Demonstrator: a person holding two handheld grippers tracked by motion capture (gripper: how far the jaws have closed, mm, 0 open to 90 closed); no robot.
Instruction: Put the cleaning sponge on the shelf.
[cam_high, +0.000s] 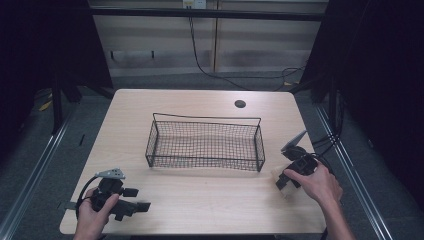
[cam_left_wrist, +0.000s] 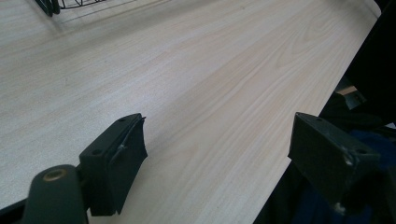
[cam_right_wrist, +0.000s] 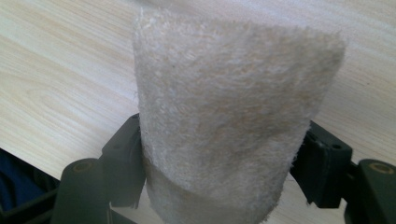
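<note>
A black wire basket (cam_high: 205, 142) stands in the middle of the light wooden table (cam_high: 200, 195); it looks empty. Near the table's right edge my right gripper (cam_high: 286, 181) is shut on a cream fuzzy cloth roll (cam_right_wrist: 233, 116), which bulges up between the two black jaws; the roll (cam_high: 280, 179) pokes out toward the left of the hand. At the front left corner my left gripper (cam_high: 137, 199) rests low over the table with its jaws wide apart and nothing between them; its fingers (cam_left_wrist: 116, 158) frame bare wood.
A round cable hole (cam_high: 240, 104) sits near the table's far edge. A basket corner (cam_left_wrist: 51, 5) shows at the top left of the left gripper view. Dark curtains flank the table, and cables trail on the floor behind.
</note>
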